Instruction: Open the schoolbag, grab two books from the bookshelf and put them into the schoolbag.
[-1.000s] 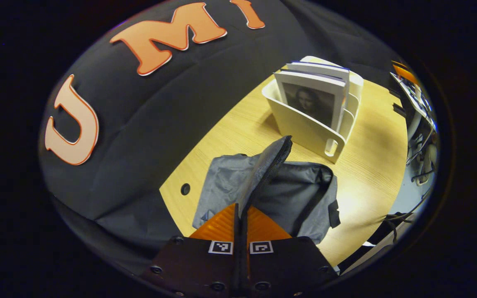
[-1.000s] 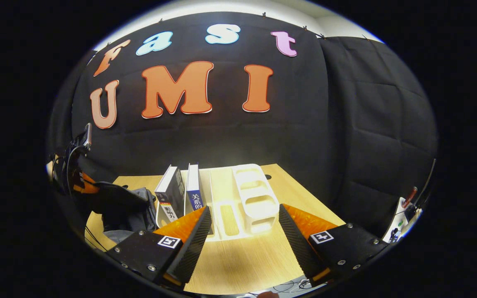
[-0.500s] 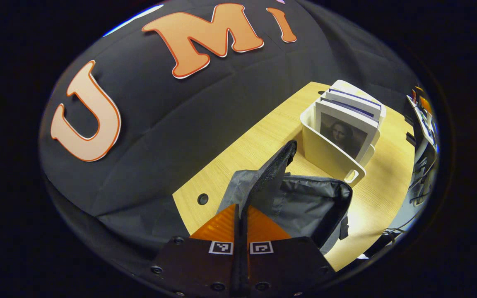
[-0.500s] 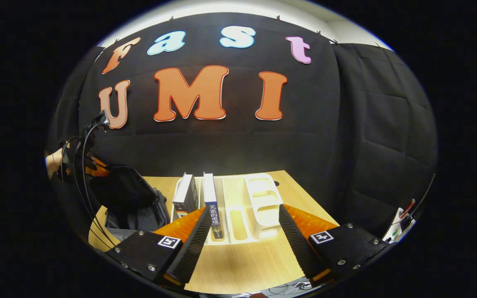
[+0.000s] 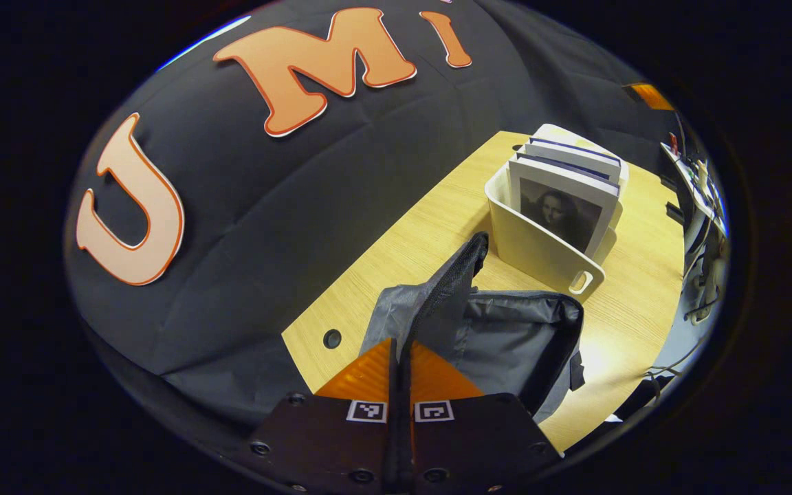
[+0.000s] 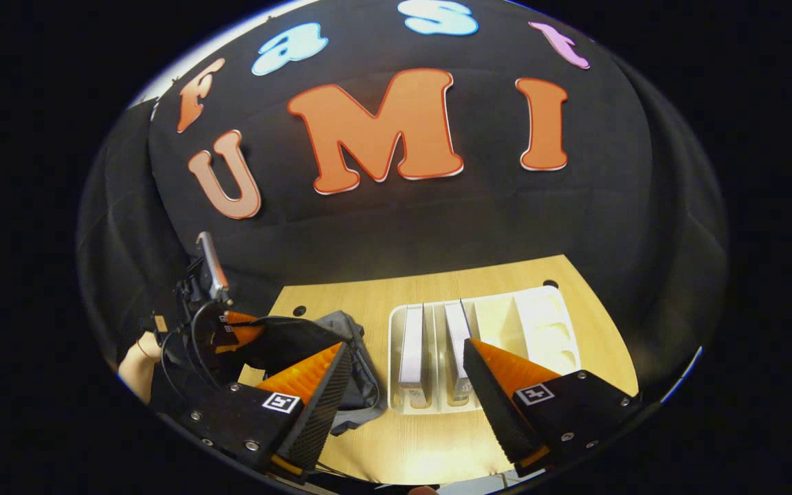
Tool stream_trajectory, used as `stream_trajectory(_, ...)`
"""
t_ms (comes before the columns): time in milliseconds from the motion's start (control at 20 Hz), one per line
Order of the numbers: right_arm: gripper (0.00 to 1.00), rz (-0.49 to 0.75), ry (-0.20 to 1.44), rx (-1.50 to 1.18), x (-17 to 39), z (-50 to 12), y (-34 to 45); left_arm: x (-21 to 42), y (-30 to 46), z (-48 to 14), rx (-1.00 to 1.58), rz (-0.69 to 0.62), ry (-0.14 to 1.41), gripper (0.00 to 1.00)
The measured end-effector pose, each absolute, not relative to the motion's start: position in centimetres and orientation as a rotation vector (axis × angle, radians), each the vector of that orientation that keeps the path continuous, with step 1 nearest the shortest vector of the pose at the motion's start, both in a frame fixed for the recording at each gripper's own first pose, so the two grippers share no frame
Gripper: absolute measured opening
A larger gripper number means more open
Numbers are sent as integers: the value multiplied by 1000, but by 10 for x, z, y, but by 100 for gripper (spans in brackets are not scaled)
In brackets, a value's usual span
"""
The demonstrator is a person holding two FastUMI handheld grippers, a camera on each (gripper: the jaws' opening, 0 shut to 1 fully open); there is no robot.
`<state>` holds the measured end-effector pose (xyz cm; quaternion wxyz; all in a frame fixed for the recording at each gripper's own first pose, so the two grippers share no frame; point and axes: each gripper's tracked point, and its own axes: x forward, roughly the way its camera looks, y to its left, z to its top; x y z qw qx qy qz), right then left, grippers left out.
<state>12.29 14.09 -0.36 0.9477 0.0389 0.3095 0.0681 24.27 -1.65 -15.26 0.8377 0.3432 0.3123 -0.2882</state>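
Note:
The grey schoolbag (image 5: 506,344) lies open on the wooden table (image 5: 423,234). Its flap (image 5: 452,278) is lifted, and my left gripper (image 5: 401,344) is shut on the flap's edge. Behind the bag, the white bookshelf (image 5: 540,251) holds two upright books (image 5: 561,206). In the right gripper view, the two books (image 6: 412,344) stand side by side in the left slots of the bookshelf (image 6: 540,323). My right gripper (image 6: 403,388) is open above them, holding nothing. The left gripper (image 6: 234,328) holds the flap (image 6: 286,340) up at the left.
A hand (image 6: 136,357) and cables show behind the left gripper. The table has round cable holes (image 5: 331,338) near the black cloth wall. Bare tabletop (image 6: 423,440) lies in front of the shelf. Cluttered gear (image 5: 702,206) sits beyond the table's right edge.
My right gripper has moved left and tipped downward, so the books now sit between its open fingers seen from above. The left gripper keeps the flap lifted, barely shifting.

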Motion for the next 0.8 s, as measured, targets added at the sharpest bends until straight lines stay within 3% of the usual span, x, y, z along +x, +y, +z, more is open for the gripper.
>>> stream_trajectory(300, 98, 102, 987, 84, 175, -73, 167, 243, -21, -155, 713, -647, 670, 1)
stream_trajectory(800, 99, 7, 1220, -91, 217, -163, 170, 256, -12, -156, 681, -658, 680, 1)
